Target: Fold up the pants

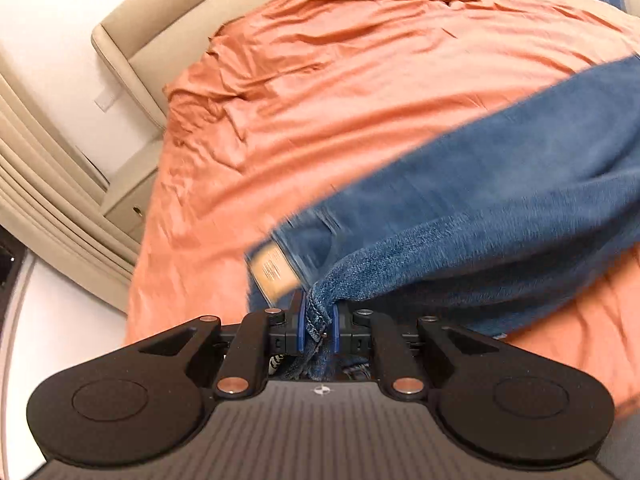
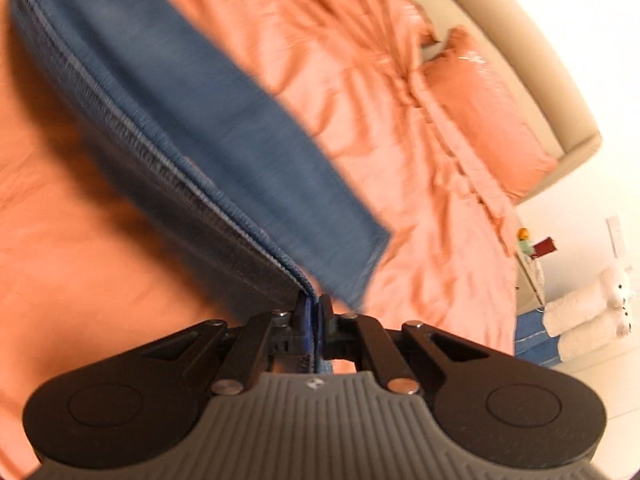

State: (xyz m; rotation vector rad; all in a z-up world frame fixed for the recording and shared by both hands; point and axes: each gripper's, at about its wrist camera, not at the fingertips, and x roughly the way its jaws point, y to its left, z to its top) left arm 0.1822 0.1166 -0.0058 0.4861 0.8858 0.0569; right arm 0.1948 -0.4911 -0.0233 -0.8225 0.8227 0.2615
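Note:
Blue denim pants (image 1: 480,184) stretch across the orange bed, blurred by motion. A tan waistband label (image 1: 274,270) shows near my left gripper (image 1: 318,320), which is shut on the waistband edge bunched between its blue pads. In the right wrist view a pant leg (image 2: 200,112) runs from upper left down to my right gripper (image 2: 314,312), which is shut on the leg's seam edge near the hem. The leg's far end (image 2: 360,256) hangs loose beside it. Both held parts are lifted off the bed.
An orange bedsheet (image 1: 320,80) covers the bed, with an orange pillow (image 2: 488,108) by the beige headboard (image 2: 560,92). A beige bed frame (image 1: 132,40) and cabinet (image 1: 128,200) lie left. White rolled towels (image 2: 584,312) and a small figure (image 2: 526,242) sit at the right.

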